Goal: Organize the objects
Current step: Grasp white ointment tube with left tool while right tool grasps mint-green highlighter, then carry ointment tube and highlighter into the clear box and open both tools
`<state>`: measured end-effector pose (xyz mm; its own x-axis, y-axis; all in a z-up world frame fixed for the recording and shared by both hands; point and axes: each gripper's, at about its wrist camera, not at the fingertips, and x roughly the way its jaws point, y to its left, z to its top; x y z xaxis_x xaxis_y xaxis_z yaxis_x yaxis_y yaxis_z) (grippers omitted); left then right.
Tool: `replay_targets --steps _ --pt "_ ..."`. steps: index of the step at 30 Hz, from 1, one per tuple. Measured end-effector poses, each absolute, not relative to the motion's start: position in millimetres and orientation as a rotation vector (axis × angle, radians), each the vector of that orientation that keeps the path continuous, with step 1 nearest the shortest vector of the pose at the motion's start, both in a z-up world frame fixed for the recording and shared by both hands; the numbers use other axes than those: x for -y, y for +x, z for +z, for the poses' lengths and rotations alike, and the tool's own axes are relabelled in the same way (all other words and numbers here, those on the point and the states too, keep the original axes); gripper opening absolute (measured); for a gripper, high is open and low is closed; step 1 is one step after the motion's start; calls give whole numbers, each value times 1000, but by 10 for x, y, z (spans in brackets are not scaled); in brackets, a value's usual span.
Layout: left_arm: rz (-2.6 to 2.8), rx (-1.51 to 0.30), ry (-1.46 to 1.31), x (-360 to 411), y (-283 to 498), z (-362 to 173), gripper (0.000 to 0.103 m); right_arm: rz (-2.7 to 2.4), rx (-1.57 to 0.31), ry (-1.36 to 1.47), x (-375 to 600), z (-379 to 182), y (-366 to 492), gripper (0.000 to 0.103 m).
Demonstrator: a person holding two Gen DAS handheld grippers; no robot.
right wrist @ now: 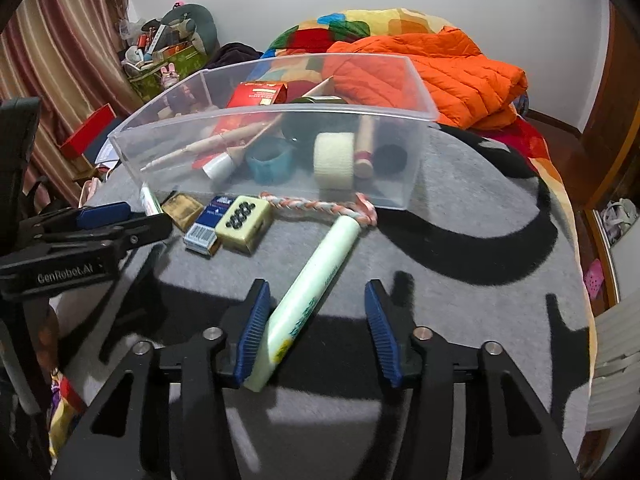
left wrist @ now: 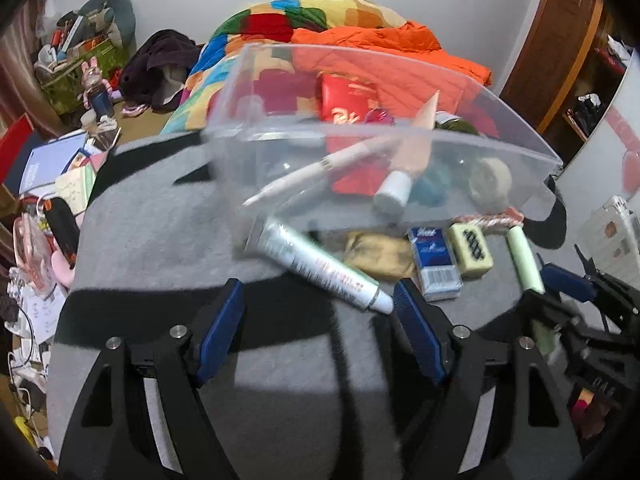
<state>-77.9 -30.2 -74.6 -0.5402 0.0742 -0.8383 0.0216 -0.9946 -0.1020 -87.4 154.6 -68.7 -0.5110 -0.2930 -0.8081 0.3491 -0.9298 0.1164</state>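
Note:
A clear plastic bin (left wrist: pixel 460 148) (right wrist: pixel 416 184) stands on the grey blanket and holds pens, a red box, tape rolls and a white-capped tube. In front of it lie a white tube (left wrist: pixel 320 268), a gold packet (left wrist: pixel 380 254) (right wrist: pixel 182 208), a blue box (left wrist: pixel 436 264) (right wrist: pixel 208 224), a cream case (left wrist: pixel 470 252) (right wrist: pixel 244 224), a braided cord (right wrist: pixel 316 204) and a pale green tube (left wrist: pixel 524 260) (right wrist: pixel 312 288). My left gripper (left wrist: pixel 318 320) is open, the white tube's cap near its right finger. My right gripper (right wrist: pixel 320 328) is open around the green tube's near end, which lies against the left finger.
A colourful quilt and orange jacket (right wrist: pixel 440 68) lie behind the bin. Cluttered books and boxes (left wrist: pixel 52 168) sit to the left of the bed. A wooden wardrobe (left wrist: pixel 560 40) stands at the right. The left gripper shows at the left edge of the right wrist view (right wrist: pixel 80 232).

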Motion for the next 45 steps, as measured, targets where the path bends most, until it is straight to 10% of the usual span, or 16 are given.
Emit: replay_targets --steps 19,27,37,45 --pt "2678 330 -1503 407 -724 -665 73 -2448 -98 1285 -1758 -657 -901 27" --pt "2800 128 -1525 317 -737 -764 72 -2467 -140 1255 -1701 -722 -881 21" --pt "2849 155 -1475 602 -396 -713 19 -2449 -98 1239 -1708 -691 -683 14" --pt "2837 139 -1435 554 -203 -684 15 -2437 -46 1219 -1712 -608 -584 14"
